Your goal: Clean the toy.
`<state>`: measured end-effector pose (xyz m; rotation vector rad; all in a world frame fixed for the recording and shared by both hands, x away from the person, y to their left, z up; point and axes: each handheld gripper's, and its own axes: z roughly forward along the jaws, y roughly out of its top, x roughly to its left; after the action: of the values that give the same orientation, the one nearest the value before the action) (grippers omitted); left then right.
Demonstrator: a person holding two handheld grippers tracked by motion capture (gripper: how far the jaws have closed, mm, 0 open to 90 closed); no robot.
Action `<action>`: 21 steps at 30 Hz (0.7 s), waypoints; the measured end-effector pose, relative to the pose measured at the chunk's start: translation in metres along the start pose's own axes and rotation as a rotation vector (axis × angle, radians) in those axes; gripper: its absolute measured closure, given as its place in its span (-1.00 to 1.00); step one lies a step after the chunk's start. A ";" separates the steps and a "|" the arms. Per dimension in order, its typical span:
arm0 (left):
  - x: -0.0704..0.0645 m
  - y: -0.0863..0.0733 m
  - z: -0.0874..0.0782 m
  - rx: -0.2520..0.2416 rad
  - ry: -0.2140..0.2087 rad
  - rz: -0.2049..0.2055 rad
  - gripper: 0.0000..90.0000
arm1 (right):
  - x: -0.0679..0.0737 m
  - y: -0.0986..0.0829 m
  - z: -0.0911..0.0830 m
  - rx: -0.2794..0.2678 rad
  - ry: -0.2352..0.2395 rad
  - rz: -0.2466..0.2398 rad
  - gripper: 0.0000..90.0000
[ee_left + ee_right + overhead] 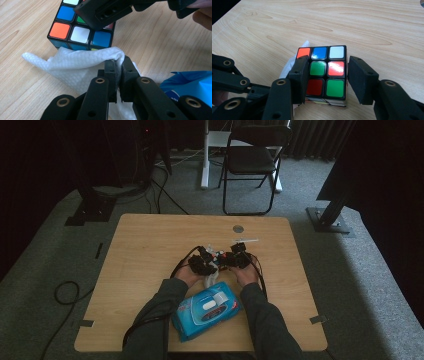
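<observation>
On the left of the high view, black cables snake over grey carpet beside a dark stand base, the room beyond them almost black behind curtains. The light wooden tabletop sits mid-floor, and the person's sleeves come in from its near edge. The left gripper has its jaws pressed together on a white wipe, a fold of it pinched between them while the rest spreads on the wood, touching the near bottom edge of the puzzle cube. A blue pack of wipes lies between the forearms, just behind the hands. The cube stands at the tabletop's middle; the right gripper straddles it, the left jaw against its side, the right jaw standing slightly off, so the jaws are parted and not yet clamped. Farther right, a black folding chair stands beyond the tabletop, and another stand base rests on the carpet.
</observation>
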<state>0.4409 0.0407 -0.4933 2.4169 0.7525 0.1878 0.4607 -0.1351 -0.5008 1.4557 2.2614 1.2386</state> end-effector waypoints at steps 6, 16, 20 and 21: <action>0.004 -0.002 -0.001 -0.008 0.022 -0.035 0.91 | -0.001 0.001 -0.002 0.001 0.002 -0.009 0.13; 0.022 -0.008 -0.005 -0.023 0.089 -0.133 0.88 | 0.000 0.001 -0.008 0.024 0.037 -0.048 0.35; 0.029 -0.012 -0.008 -0.026 0.114 -0.177 0.87 | 0.001 0.003 -0.008 -0.004 0.020 -0.059 0.25; 0.030 -0.012 -0.008 -0.025 0.116 -0.180 0.87 | 0.001 0.004 -0.008 -0.015 0.004 -0.056 0.19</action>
<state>0.4577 0.0699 -0.4951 2.3148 1.0086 0.2653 0.4584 -0.1375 -0.4925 1.3766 2.2741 1.2410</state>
